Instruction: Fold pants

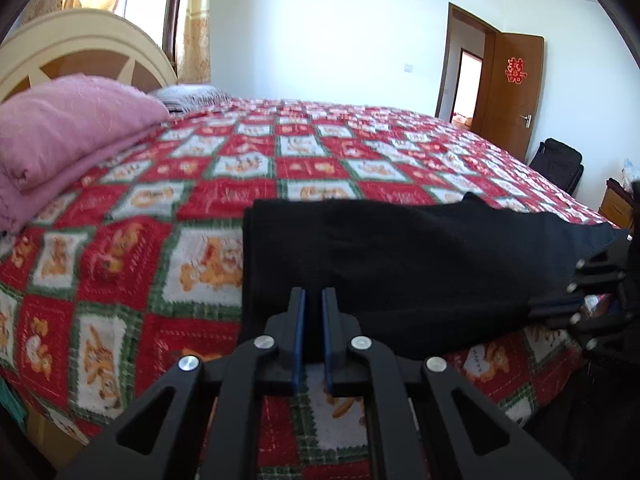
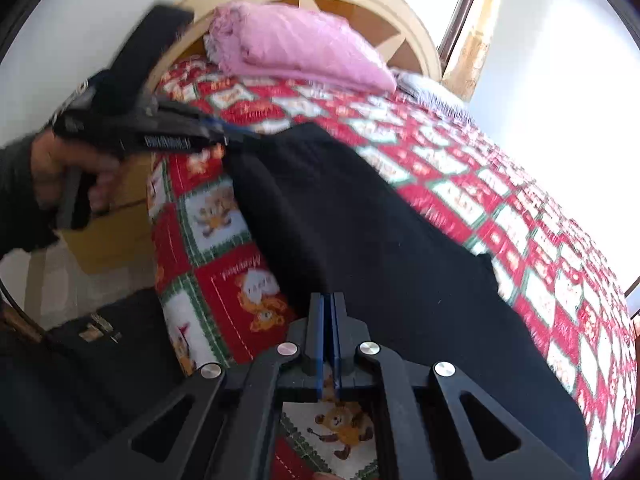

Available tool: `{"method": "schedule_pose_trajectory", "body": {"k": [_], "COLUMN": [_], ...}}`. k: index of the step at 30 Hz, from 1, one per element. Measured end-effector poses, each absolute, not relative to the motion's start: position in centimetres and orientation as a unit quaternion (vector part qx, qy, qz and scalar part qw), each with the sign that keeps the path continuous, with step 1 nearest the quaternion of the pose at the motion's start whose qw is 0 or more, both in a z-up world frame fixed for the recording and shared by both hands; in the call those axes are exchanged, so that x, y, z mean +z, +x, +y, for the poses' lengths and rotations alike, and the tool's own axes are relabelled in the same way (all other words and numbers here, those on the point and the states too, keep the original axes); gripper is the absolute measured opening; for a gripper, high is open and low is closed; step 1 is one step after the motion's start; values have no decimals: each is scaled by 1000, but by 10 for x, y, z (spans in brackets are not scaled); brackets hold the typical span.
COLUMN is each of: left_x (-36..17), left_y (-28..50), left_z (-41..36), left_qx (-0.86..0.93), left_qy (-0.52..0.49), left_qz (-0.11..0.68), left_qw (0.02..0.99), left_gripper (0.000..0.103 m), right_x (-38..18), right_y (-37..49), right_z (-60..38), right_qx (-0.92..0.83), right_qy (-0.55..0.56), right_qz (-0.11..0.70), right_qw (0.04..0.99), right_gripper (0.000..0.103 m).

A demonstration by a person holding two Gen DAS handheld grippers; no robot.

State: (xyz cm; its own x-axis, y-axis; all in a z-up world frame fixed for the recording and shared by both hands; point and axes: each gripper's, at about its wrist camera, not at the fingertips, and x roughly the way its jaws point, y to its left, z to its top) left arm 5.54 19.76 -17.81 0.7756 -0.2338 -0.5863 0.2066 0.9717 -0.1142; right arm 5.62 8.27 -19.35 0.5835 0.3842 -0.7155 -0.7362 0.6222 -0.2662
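Note:
The black pants (image 1: 400,256) lie along the near edge of the bed on a red, white and green patterned quilt (image 1: 224,168). My left gripper (image 1: 313,294) is shut on the near edge of the pants close to their left end. My right gripper (image 2: 329,300) is shut on the near edge of the pants (image 2: 360,232) at the other end. In the right wrist view the left gripper (image 2: 236,134) shows at the far end of the pants, held in a hand. The right gripper (image 1: 568,292) shows at the right edge of the left wrist view.
A folded pink blanket (image 1: 64,128) lies by the cream headboard (image 1: 80,48). A brown door (image 1: 512,88) stands open in the far wall. A black bag (image 1: 556,160) sits beyond the bed's foot. A dark item lies on the floor (image 2: 100,340) beside the bed.

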Motion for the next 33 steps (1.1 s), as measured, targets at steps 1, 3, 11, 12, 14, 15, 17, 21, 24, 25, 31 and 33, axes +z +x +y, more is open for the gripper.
{"method": "schedule_pose_trajectory", "body": {"k": [1,3,11,12,14,15,17,21,24,25,31,33], "left_x": [-182,-186,-167,-162,-152,-145,-136,-117,-114,-113,-122,-130], "left_y": [56,54,47,45,42,41,42,42,47,48,57,64], "left_z": [196,191,195,195,194,191,183,138,101,89,6,-19], "left_qx": [-119,-120,-89,-83,-72,-71,-78,-117,-155,-166,-248,-263], "left_qy": [-18,4,25,28,28,25,24,57,74,78,103,102], "left_qz": [321,323,304,297,284,277,270,257,265,267,290,308], "left_qw": [939,939,948,951,956,958,959,958,949,946,918,908], "left_gripper": [8,9,42,44,55,57,62,62,62,62,62,62], "right_x": [-201,-213,-210,-208,-203,-201,-194,-176,-159,-150,-85,-67], "right_y": [60,60,59,58,56,56,56,54,57,59,69,62], "right_z": [84,86,75,69,54,45,20,-44,-91,-114,-263,-321], "right_qx": [334,330,326,317,295,285,264,215,174,157,36,-15], "right_qy": [-283,-293,-268,-266,-261,-257,-241,-210,-193,-182,-42,14], "right_qz": [330,337,346,343,334,330,329,329,332,333,343,339], "right_qw": [836,832,838,843,857,862,874,895,907,912,938,941], "right_gripper": [3,3,58,58,58,58,58,58,58,58,58,58]}}
